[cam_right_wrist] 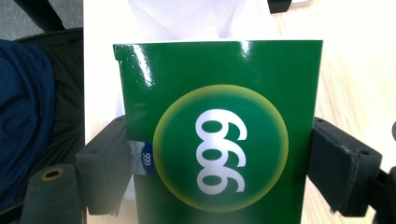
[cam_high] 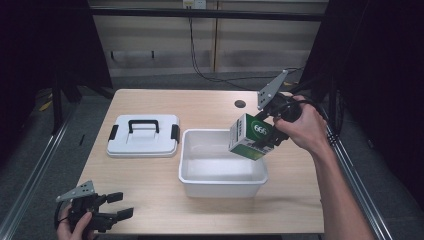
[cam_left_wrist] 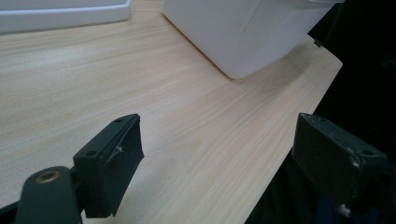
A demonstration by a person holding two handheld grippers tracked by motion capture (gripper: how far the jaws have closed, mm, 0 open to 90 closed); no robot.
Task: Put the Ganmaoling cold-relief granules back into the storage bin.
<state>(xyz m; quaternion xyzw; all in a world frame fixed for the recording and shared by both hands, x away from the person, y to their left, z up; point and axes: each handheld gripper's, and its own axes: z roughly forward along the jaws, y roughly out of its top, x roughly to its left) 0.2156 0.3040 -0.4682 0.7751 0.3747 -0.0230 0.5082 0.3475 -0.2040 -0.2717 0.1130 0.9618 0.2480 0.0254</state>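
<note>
Wooden table (cam_high: 150, 175); green box (cam_high: 251, 136) reads "666".

Bright overhead light, dark surroundings, perhaps slight blur.

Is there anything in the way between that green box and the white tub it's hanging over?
Nothing visible blocks it. The right gripper holds the green box tilted over the right rim of the open white tub, whose inside looks empty. The lid lies apart on the table, left of the tub.
</note>
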